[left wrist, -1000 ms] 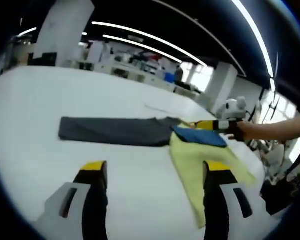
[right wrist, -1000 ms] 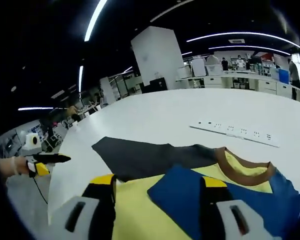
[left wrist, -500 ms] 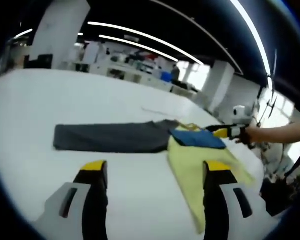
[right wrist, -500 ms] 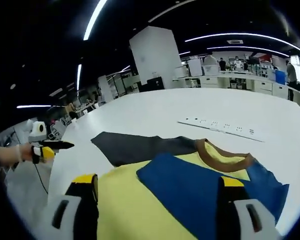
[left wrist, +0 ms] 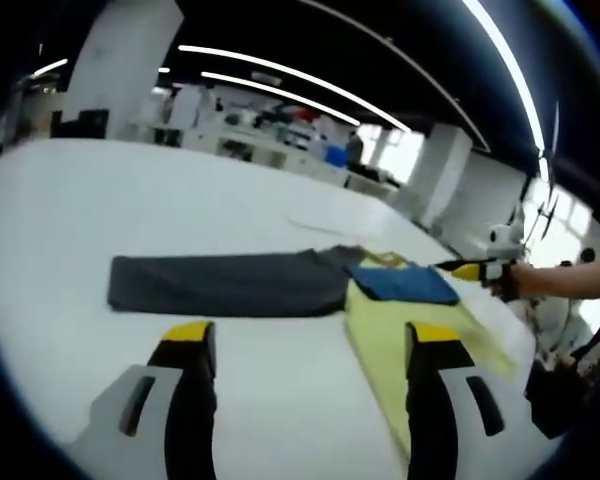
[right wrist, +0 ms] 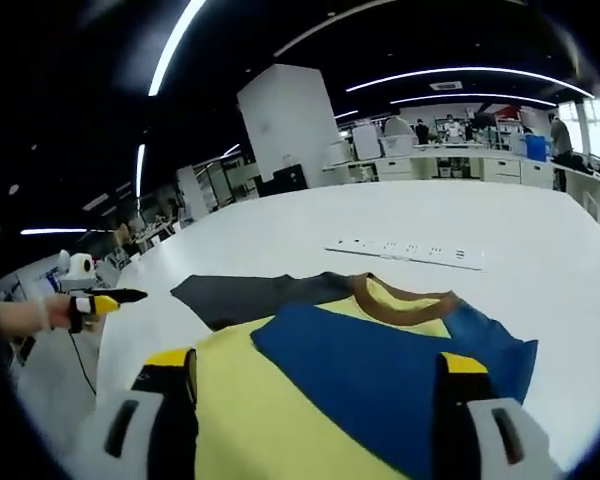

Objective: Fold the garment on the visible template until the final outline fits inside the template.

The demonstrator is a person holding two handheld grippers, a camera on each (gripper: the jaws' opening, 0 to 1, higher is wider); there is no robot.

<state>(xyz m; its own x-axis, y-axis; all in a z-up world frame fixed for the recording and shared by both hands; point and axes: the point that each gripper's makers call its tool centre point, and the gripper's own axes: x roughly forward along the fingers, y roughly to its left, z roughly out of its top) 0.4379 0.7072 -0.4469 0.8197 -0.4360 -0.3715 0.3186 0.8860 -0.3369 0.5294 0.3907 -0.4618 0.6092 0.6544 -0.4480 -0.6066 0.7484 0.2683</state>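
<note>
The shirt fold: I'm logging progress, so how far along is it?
Done: one blue sleeve is folded over the yellow shirt. In hand: nothing; the left gripper and right gripper are both open and off the cloth. Left: the remaining folds; the shirt overlaps one end of the dark grey template rather than fitting inside it.

White power strip (right wrist: 405, 250) on table (right wrist: 540, 235)

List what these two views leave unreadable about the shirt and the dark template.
- Shirt: its lower part is cut off by the right gripper view's bottom edge.
- Dark template: the shirt overlaps its right end in the left gripper view.
- Right gripper: too small there to read its fingers.
</note>
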